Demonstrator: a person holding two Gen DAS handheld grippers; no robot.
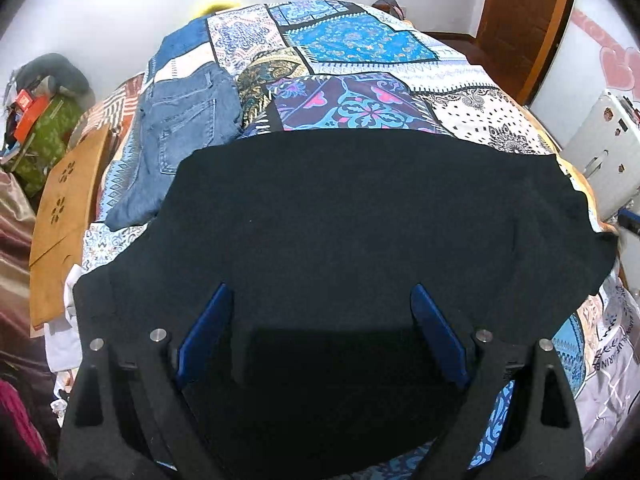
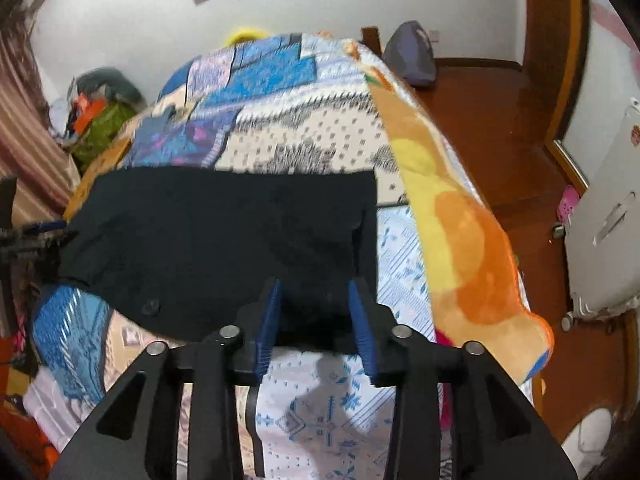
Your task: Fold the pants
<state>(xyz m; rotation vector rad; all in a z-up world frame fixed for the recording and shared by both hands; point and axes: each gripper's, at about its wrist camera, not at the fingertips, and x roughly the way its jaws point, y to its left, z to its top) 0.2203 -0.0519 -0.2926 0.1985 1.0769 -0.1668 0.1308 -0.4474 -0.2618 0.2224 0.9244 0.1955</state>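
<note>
Black pants (image 1: 340, 216) lie spread flat across the near part of the patchwork bedspread (image 1: 360, 92). My left gripper (image 1: 322, 300) is open, its blue pads wide apart just above the near edge of the pants. In the right wrist view the same pants (image 2: 216, 240) lie as a dark rectangle. My right gripper (image 2: 314, 292) is open over their near right corner, pads on either side of the cloth edge without pinching it. The left gripper (image 2: 36, 232) shows at the pants' left edge.
Folded blue jeans (image 1: 184, 128) lie on the bed at the far left. A wooden board (image 1: 68, 208) leans at the left bedside. An orange-yellow blanket (image 2: 460, 240) runs down the right bed edge. A white suitcase (image 2: 608, 232) stands on the wooden floor.
</note>
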